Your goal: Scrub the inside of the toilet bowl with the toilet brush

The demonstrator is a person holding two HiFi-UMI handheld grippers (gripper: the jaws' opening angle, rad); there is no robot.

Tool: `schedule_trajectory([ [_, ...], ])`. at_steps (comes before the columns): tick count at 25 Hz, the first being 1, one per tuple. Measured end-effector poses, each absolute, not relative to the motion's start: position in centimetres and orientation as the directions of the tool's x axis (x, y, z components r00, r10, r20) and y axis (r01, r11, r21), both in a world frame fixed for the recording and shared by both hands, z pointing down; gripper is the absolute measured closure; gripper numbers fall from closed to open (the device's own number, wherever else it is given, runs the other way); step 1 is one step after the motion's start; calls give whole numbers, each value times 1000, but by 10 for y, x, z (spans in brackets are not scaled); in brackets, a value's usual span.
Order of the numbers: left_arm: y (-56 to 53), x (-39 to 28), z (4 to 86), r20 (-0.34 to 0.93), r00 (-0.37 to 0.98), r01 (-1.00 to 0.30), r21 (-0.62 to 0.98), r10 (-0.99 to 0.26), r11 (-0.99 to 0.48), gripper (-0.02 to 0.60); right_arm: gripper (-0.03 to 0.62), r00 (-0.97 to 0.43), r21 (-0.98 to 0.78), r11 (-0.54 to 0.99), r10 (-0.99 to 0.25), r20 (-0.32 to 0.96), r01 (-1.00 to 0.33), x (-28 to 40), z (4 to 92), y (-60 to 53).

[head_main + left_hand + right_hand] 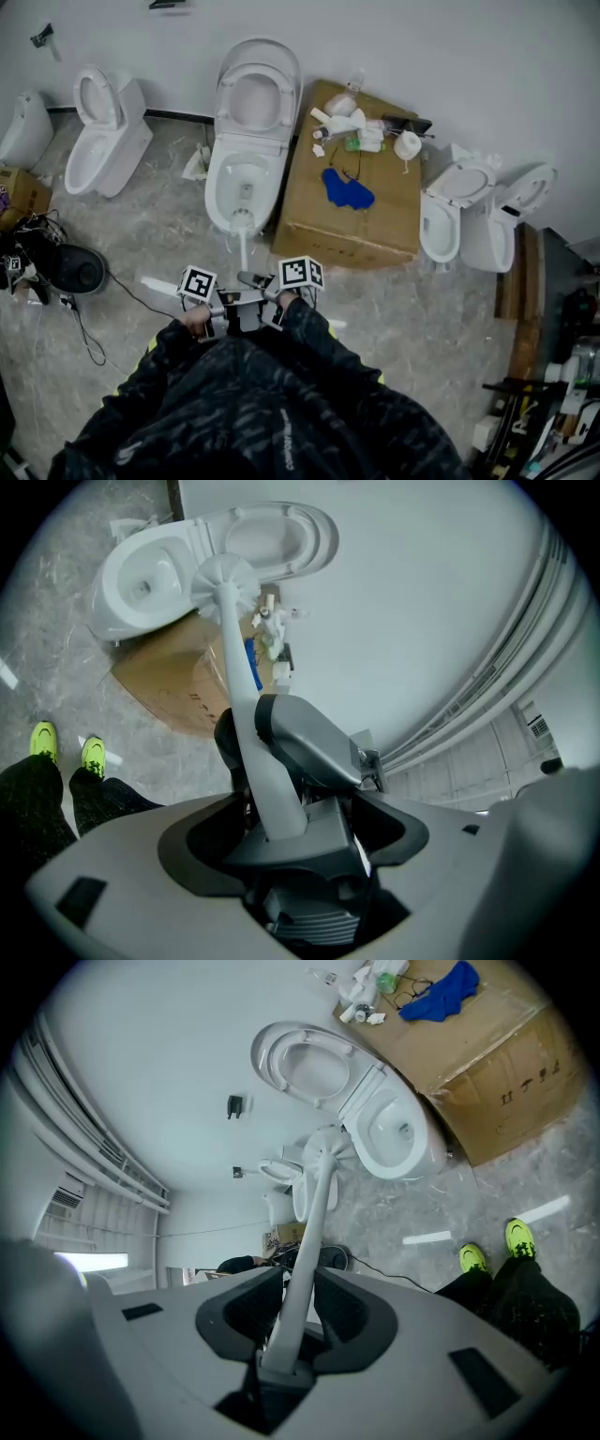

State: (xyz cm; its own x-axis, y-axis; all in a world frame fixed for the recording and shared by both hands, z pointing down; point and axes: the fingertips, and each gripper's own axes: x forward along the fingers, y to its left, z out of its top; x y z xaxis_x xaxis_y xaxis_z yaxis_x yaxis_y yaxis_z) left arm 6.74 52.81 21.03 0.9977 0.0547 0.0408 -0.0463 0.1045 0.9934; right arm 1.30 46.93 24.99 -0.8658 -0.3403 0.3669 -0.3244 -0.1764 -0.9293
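A white toilet [223,192] stands open, its lid raised against the wall. The white toilet brush [243,246] points from my hands toward the bowl's front rim, its head [241,221] right at that rim. Both grippers hold the handle's near end: my left gripper [219,300] and my right gripper [272,294] sit side by side, each shut on it. In the left gripper view the handle [246,696] rises from the left gripper [274,803] to the brush head [225,574] in front of the bowl [141,583]. The right gripper view shows the handle [309,1241] leaving the right gripper [289,1312].
A big cardboard box [375,230] stands right of the toilet, carrying a blue cloth [347,190], bottles and a paper roll. More toilets stand at left [103,141] and right [455,211]. A black device with cables [66,267] lies on the floor at left.
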Motion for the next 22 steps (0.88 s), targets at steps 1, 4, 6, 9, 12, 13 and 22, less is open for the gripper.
schedule_trajectory([
  [1,528,65,210,37,998,-42,993,54,107,216,494,-863,-928,-180,-344,371,-327,11,251,469],
  [4,529,57,210,28,998,-34,994,55,103,216,494,-854,-924,-192,-354,381,-332,4,251,470],
  [6,530,53,212,25,998,-32,994,62,104,216,494,-849,-920,-196,-358,389,-339,1,253,472],
  [9,530,47,213,21,997,-28,994,68,106,216,494,-840,-915,-199,-365,402,-351,-3,255,471],
  [12,526,43,212,13,998,-21,994,68,107,216,494,-837,-915,-199,-372,401,-350,-7,254,467],
  [13,524,43,211,12,998,-19,994,68,106,216,494,-835,-915,-198,-375,402,-352,-8,254,464],
  [22,496,39,215,15,998,-20,996,60,88,216,494,-853,-927,-178,-364,373,-330,-12,255,435],
])
